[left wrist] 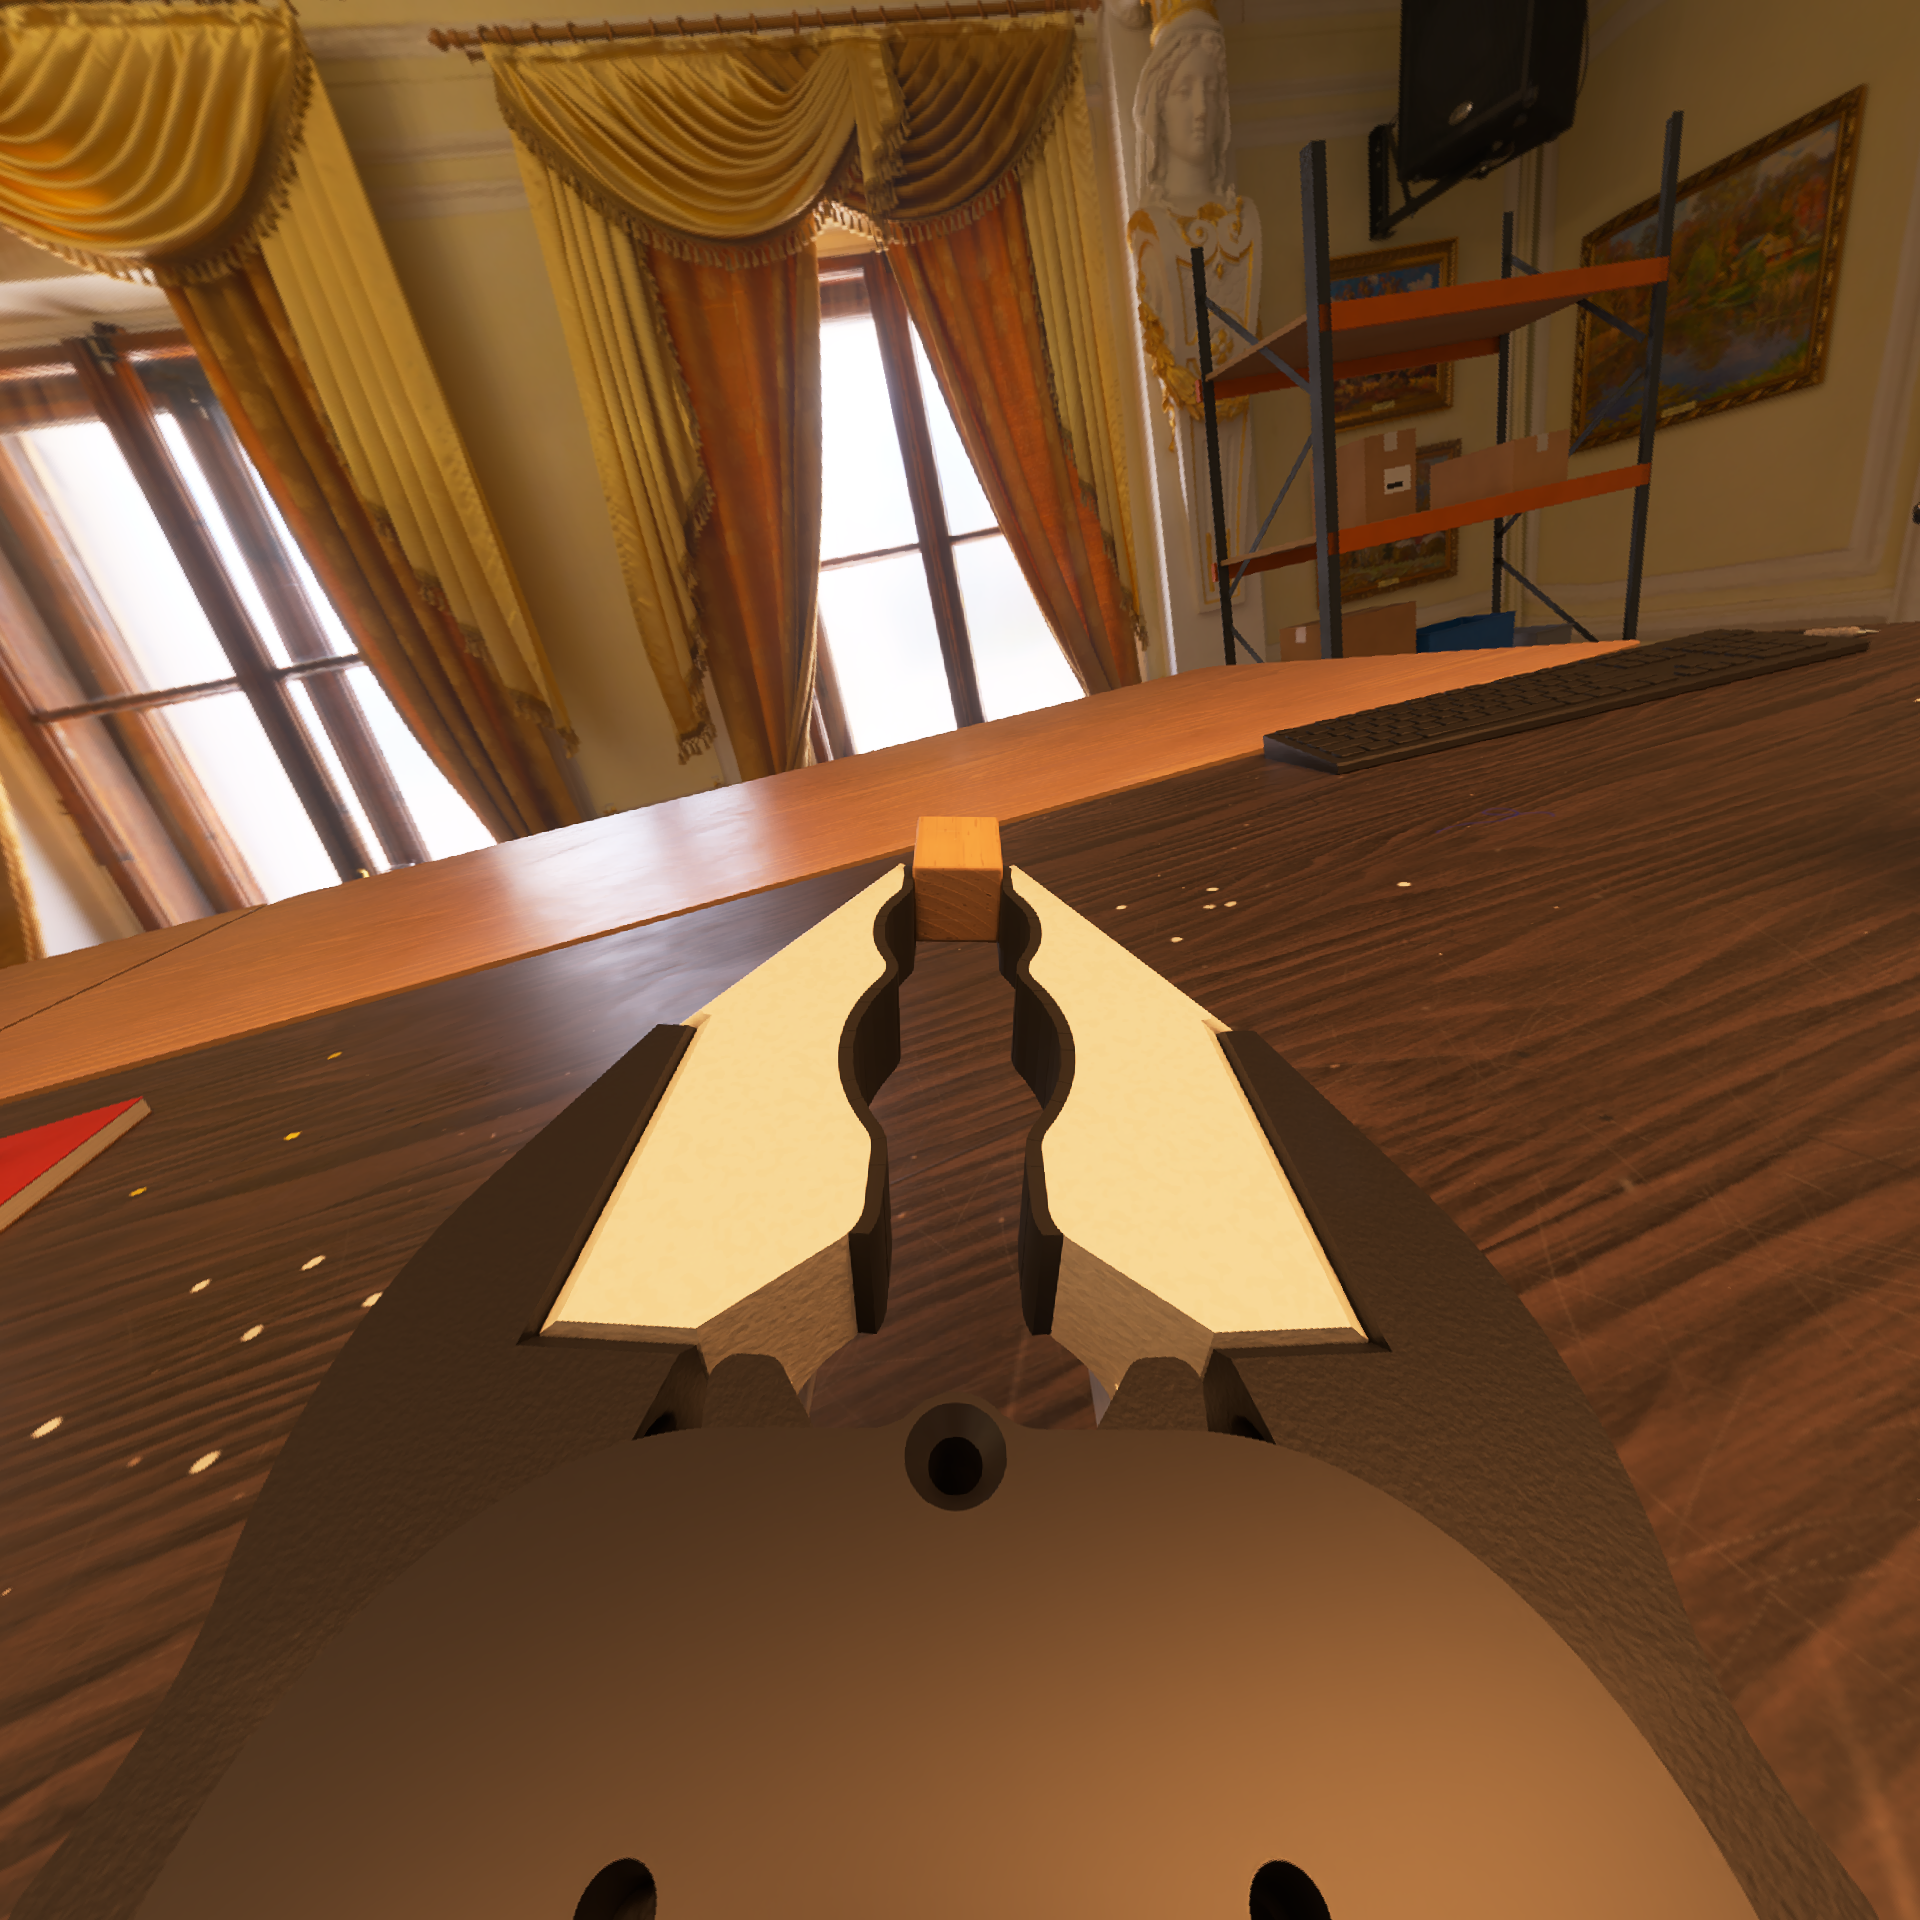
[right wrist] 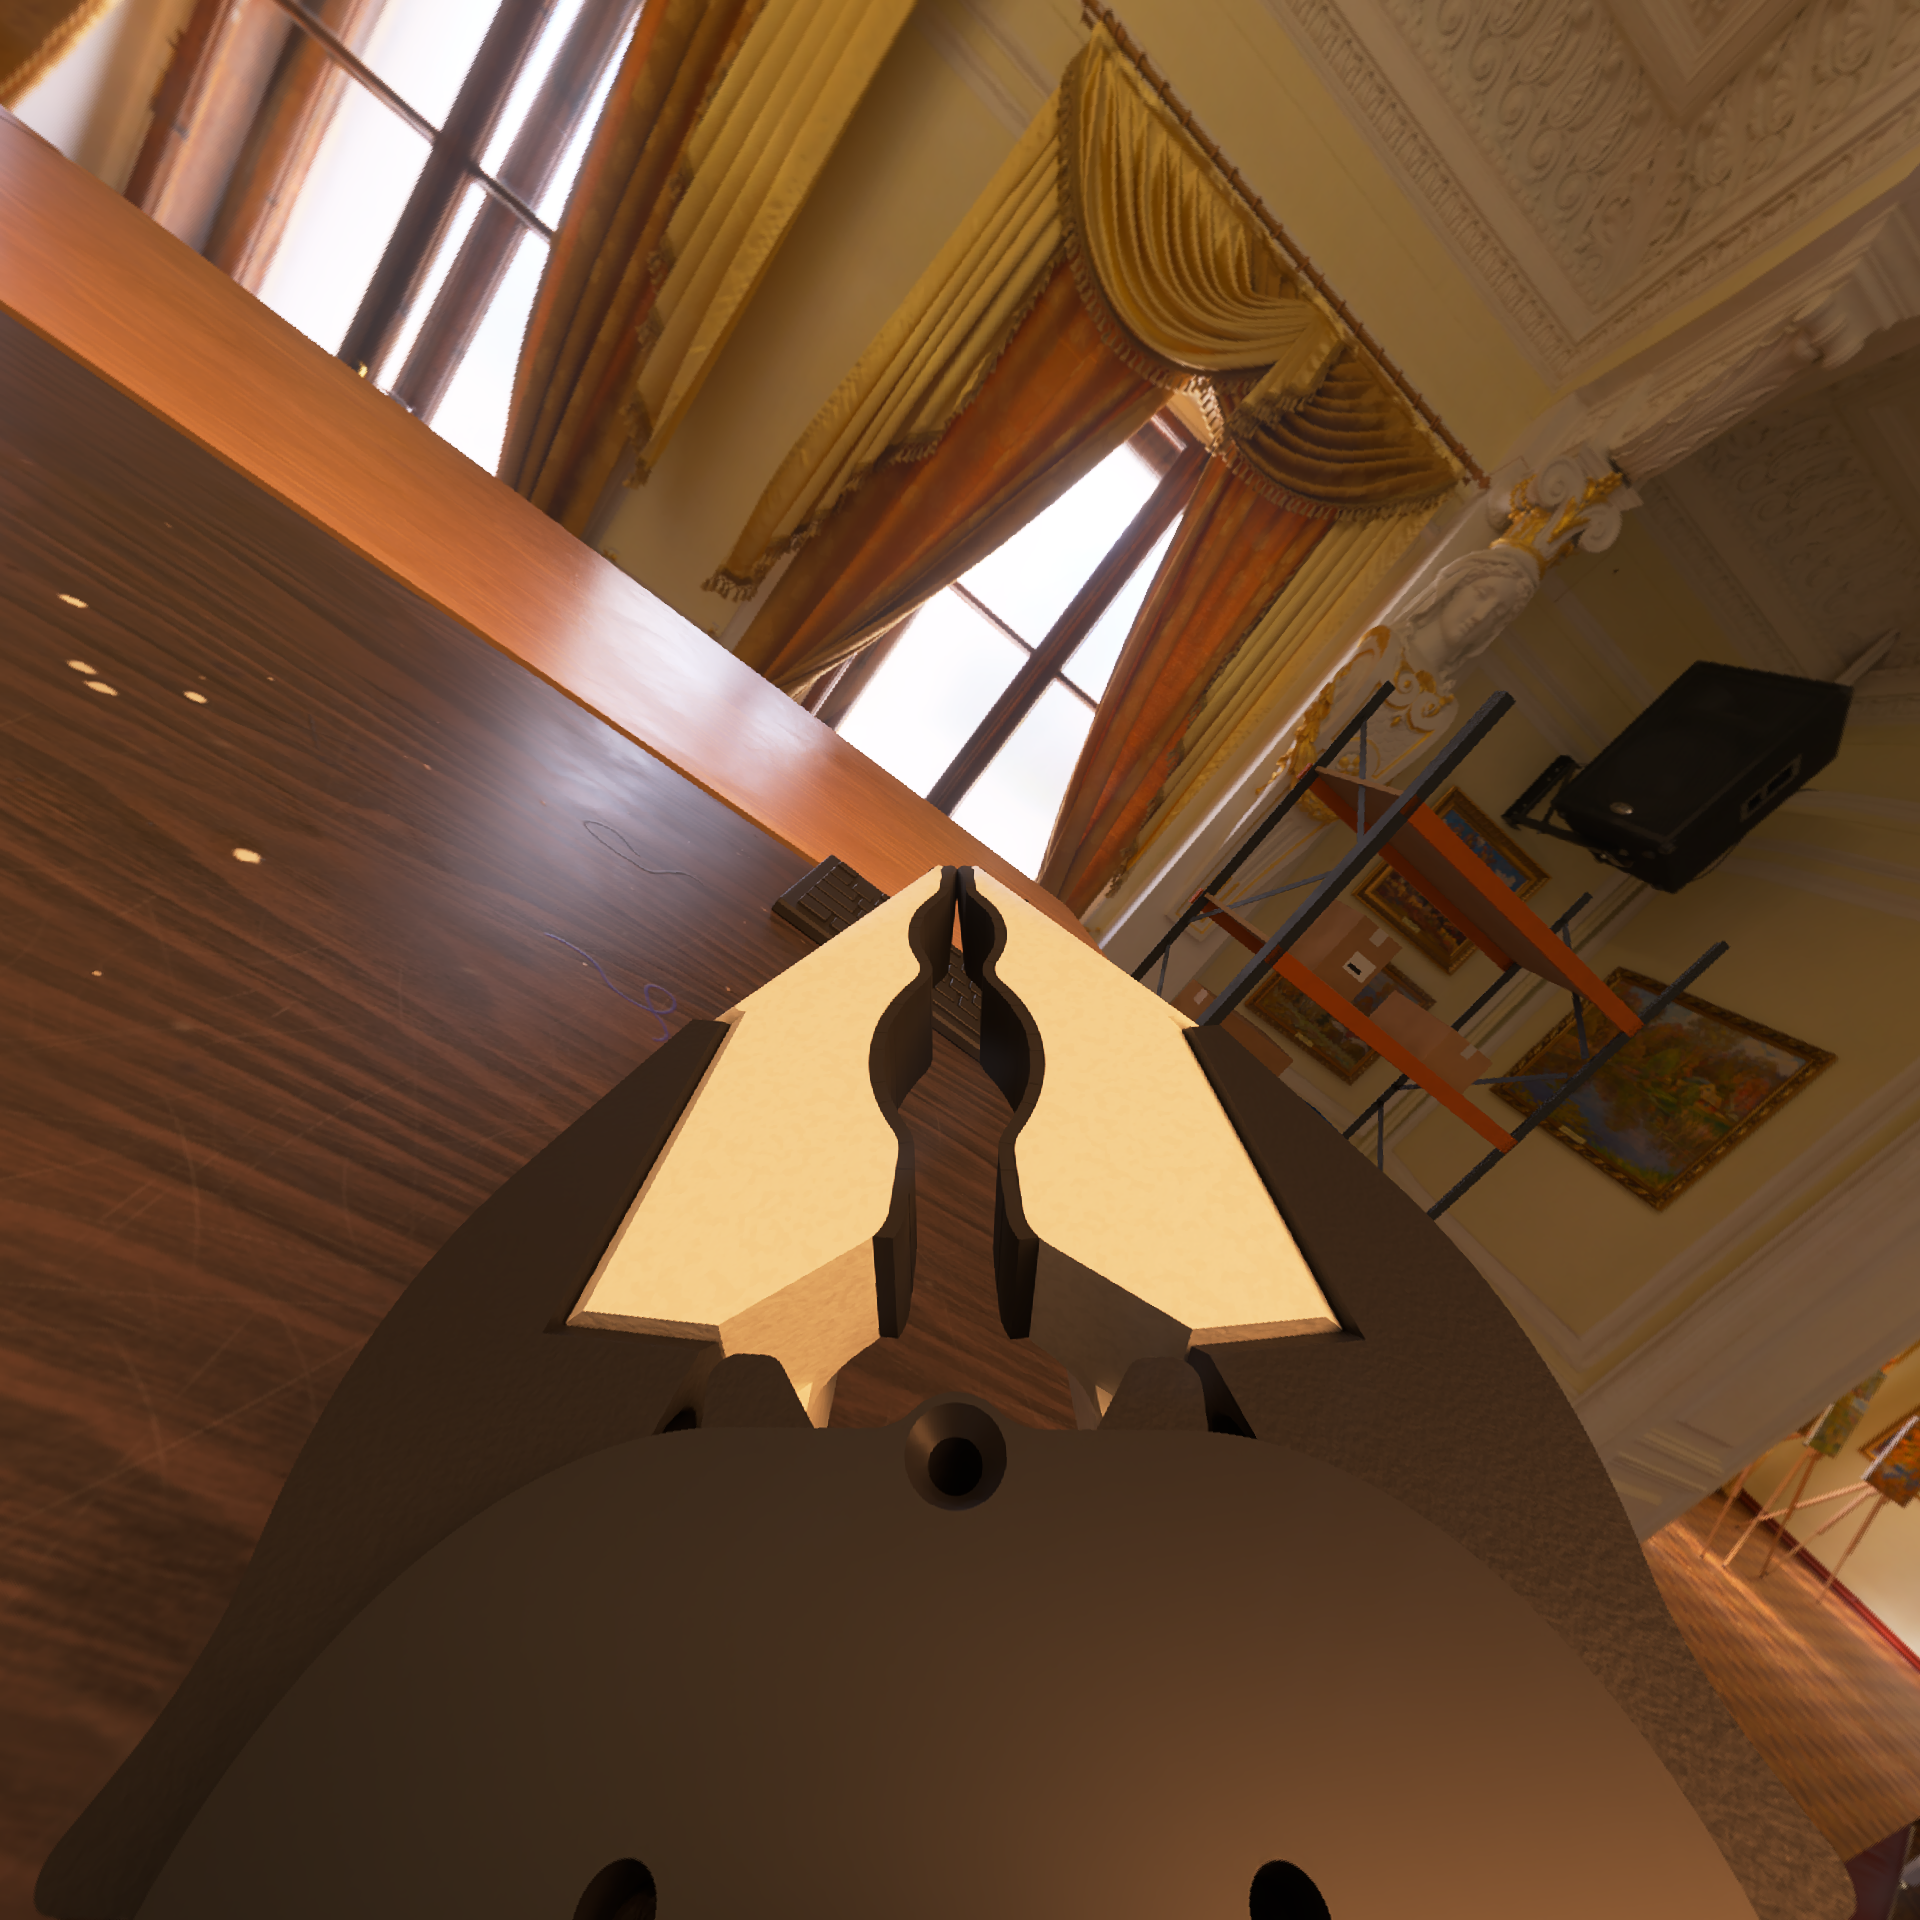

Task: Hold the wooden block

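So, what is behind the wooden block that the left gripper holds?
Behind the wooden block is the lighter table edge, then curtained windows. The strip of table directly behind the block is covered.

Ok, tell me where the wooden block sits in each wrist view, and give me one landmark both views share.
Left wrist view: the wooden block is at centre, pinched between the left gripper fingertips, above the dark table.
Right wrist view: not in it; the right gripper is closed on nothing.
Shared landmark: the black keyboard on the table.
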Controlling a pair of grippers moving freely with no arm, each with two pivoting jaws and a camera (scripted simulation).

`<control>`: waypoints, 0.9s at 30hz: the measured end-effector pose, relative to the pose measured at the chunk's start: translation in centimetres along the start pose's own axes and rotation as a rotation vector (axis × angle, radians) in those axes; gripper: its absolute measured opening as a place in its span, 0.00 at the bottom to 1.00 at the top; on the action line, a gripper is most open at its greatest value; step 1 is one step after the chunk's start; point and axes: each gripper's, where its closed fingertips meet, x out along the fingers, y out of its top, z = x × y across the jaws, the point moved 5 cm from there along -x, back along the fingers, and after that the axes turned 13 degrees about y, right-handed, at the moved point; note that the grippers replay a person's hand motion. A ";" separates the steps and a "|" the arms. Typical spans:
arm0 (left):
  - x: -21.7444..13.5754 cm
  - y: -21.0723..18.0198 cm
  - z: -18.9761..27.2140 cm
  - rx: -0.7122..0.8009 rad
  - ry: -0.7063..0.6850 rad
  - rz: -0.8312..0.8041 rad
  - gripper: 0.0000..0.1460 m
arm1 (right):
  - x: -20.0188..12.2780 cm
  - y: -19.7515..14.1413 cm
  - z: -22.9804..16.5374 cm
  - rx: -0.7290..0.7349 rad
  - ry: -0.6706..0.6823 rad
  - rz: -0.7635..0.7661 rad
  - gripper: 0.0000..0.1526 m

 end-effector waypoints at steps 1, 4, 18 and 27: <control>0.0 0.0 0.0 -0.001 0.000 0.000 0.10 | 0.0 0.0 -0.1 -0.004 0.004 -0.003 0.00; 0.0 0.0 0.0 -0.003 -0.001 0.000 0.10 | 0.1 0.0 -0.3 -0.010 0.013 -0.006 0.00; 0.0 0.0 0.1 0.005 -0.007 0.002 0.10 | 0.2 0.1 -0.6 -0.030 0.030 -0.002 0.00; 0.0 0.0 0.1 0.009 -0.011 0.003 0.10 | 0.2 0.1 -0.9 -0.037 0.043 -0.001 0.00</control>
